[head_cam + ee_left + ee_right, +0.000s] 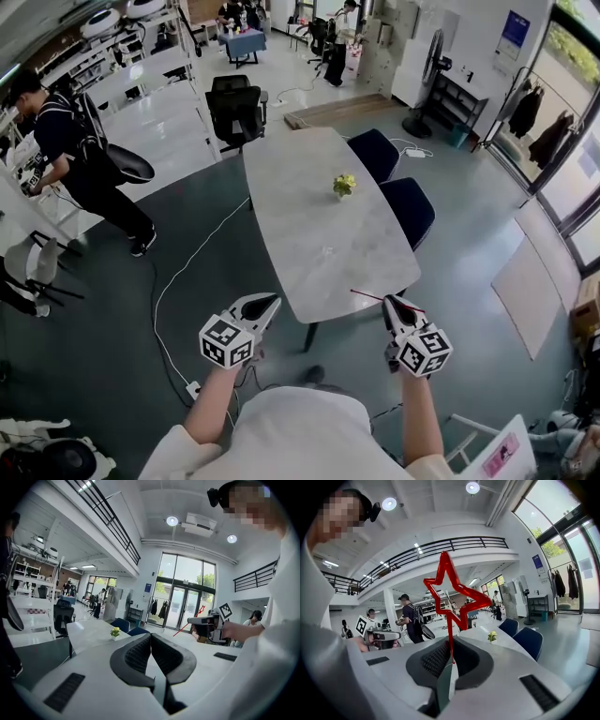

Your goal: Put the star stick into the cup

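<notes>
My right gripper (390, 302) is shut on the thin stem of a red star stick (451, 592); the star stands upright just above the jaws (451, 649). In the head view the red stick (371, 297) pokes out left over the table's near edge. A small cup (344, 185) holding yellow-green flowers stands far off, past the middle of the white table (309, 234). It also shows in the left gripper view as the cup (115, 632) and in the right gripper view as the cup (491, 636). My left gripper (272, 301) is shut and empty, held left of the table's near corner.
Two dark blue chairs (398, 187) stand along the table's right side and a black office chair (234, 111) at its far end. A person in dark clothes (80, 155) stands at the left. White cables (178, 281) run across the floor.
</notes>
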